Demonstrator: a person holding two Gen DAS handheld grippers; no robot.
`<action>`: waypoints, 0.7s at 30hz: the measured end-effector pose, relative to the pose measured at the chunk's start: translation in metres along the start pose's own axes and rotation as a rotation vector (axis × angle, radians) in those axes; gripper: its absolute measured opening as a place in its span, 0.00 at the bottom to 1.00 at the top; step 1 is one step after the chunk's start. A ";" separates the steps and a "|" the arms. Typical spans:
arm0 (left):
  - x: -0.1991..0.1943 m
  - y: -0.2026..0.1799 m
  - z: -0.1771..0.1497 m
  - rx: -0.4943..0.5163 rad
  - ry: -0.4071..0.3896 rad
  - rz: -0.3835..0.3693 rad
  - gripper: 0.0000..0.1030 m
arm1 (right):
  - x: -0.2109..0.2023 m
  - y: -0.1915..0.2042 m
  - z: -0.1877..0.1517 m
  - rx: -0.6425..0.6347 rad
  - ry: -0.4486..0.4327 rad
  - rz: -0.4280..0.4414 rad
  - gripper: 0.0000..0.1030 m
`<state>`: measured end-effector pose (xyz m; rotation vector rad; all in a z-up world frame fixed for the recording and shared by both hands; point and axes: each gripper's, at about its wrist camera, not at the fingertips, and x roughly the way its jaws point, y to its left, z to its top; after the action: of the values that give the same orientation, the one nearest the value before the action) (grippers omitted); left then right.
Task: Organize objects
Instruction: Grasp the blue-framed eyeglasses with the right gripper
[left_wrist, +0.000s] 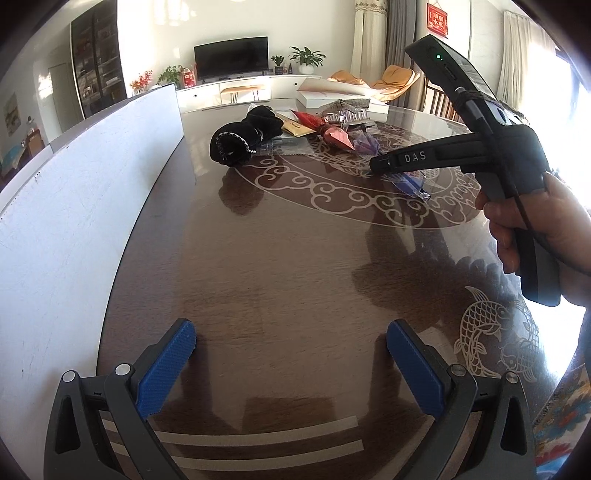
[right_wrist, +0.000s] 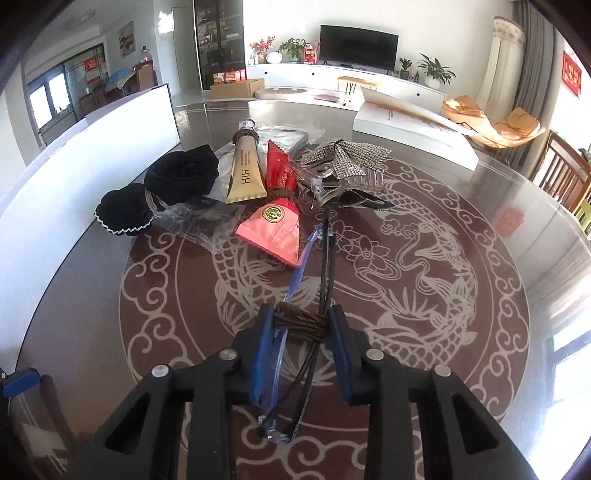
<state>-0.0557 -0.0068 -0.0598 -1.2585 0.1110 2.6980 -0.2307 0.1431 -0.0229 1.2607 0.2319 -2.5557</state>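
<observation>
My right gripper (right_wrist: 301, 326) is shut on two pairs of glasses (right_wrist: 306, 258), one blue-framed and one black-framed, bound together by a brown hair tie (right_wrist: 301, 319). The pads press on the tied middle, and the temples stretch away over the patterned table (right_wrist: 480, 295). In the left wrist view the same right gripper (left_wrist: 373, 168) points left with the blue frame (left_wrist: 410, 184) under it, held by a person's hand (left_wrist: 535, 229). My left gripper (left_wrist: 290, 339) stands open over bare table with nothing between its fingers.
Beyond the glasses lie two black velvet scrunchies (right_wrist: 177, 177), a gold tube (right_wrist: 245, 170), a red and pink packet (right_wrist: 273, 229), a rhinestone bow (right_wrist: 340, 158) and a clear claw clip (right_wrist: 332, 184). A white box (right_wrist: 406, 125) sits at the back. A white board (right_wrist: 92, 147) lines the left edge.
</observation>
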 end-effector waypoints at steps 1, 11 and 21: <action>0.000 0.000 0.000 0.000 0.000 0.000 1.00 | -0.004 0.000 -0.006 0.000 -0.007 0.004 0.29; 0.000 0.000 0.000 0.000 0.000 0.000 1.00 | -0.046 -0.019 -0.068 0.012 -0.018 -0.008 0.46; 0.000 0.000 0.000 0.000 0.000 0.000 1.00 | -0.043 -0.016 -0.071 -0.004 0.018 0.016 0.90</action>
<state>-0.0562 -0.0067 -0.0597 -1.2585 0.1109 2.6982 -0.1576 0.1847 -0.0316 1.2790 0.2301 -2.5300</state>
